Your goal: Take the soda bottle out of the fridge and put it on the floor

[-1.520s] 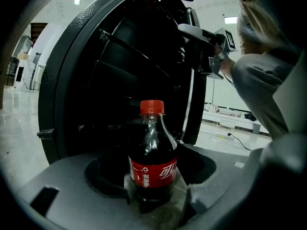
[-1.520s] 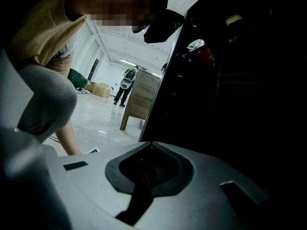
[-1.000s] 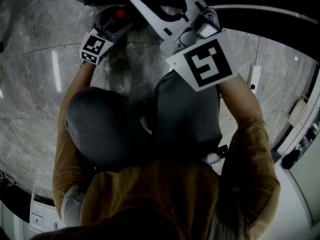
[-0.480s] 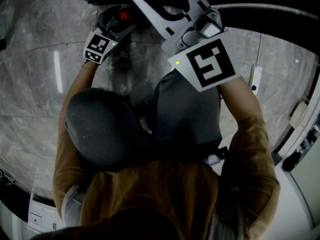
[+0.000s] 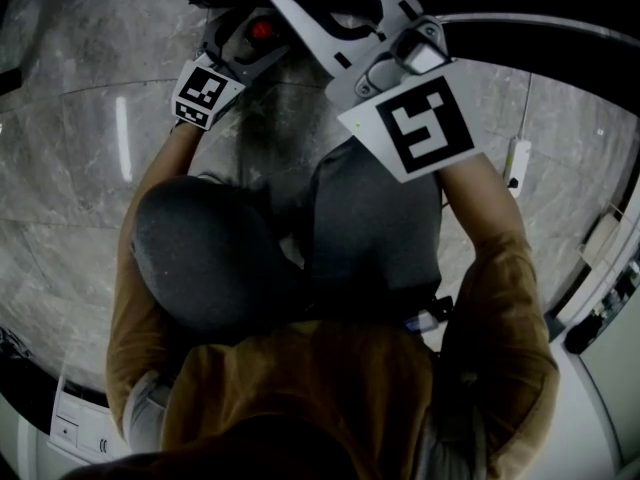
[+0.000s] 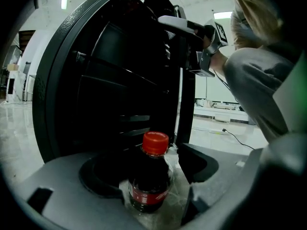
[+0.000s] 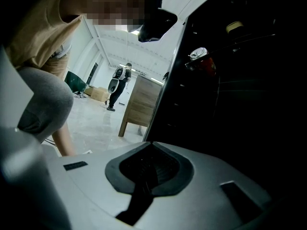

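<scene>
The soda bottle (image 6: 149, 178), dark with a red cap (image 5: 262, 30), stands upright on the marble floor (image 5: 70, 168) in front of the black fridge (image 6: 120, 80). My left gripper (image 6: 151, 162) straddles it. Its jaws have just been opening and now stand wide, with a gap on each side of the bottle and no pad pressing on it. My right gripper (image 7: 144, 176) is shut with nothing in it. It is held higher, beside the fridge door (image 7: 240, 109), and shows in the left gripper view as the right gripper (image 6: 192, 30) above the bottle. The person crouches over both.
A shelf inside the fridge door holds a red can (image 7: 202, 61). A power strip (image 5: 512, 158) with its cable lies on the floor at the right. Farther off stand a wooden table (image 7: 139, 104), a green chair (image 7: 74, 83) and a person (image 7: 115, 87).
The left gripper's jaws have spread apart and the gripper has lifted slightly, so the red cap shows more fully between them. The right gripper has stayed almost still.
</scene>
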Motion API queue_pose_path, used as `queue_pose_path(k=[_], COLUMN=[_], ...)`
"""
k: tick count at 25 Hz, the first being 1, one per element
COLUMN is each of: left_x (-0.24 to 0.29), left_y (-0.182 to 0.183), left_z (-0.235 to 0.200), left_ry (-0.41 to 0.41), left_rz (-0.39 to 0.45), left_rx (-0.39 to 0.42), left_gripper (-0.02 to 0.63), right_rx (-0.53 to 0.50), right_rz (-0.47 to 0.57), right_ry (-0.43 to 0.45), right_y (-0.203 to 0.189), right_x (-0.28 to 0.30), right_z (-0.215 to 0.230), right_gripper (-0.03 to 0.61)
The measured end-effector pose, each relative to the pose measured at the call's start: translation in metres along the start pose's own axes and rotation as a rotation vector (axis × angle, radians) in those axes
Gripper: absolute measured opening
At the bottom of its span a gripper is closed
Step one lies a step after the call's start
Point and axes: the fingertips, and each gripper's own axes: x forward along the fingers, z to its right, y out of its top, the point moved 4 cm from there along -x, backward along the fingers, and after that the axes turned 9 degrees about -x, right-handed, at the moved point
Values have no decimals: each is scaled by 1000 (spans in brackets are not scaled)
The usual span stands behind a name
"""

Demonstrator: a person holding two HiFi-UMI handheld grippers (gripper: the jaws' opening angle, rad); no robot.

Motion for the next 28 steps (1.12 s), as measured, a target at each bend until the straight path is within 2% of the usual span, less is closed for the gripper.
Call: queue_pose_path(k=[3,10,13,18,20,23,26,28], left_x=[-8,-24,-29,-42,-49,-58,-71,-79], left_y=[12,53,67,97,108,121,133,148], left_z=[6,8,11,8,6,-3,-3,3], left_ry=[-20,-44,-43,0,15,53,93,115], left_rz=[13,67,81,140,158,185,186,179], left_rx=[5,5,-7,-57,-51,-58,-86,-65], left_gripper=[344,344,344,334,318,257,231,211], right_rx=[8,97,108,191,169,112,118,132], right_rz=[1,59,33,20,-15,-49,-45,-63], right_ry=[-15,-79,-71,-104,-115,-107,-67,-45], right_y=[-1,8,5,11,13,19,32,41], right_x=[7,17,15,21,22,32,45,44], right_z=[3,11,14,25,26,26,17,14], right_gripper=[2,2,2,2,2,2,2,2])
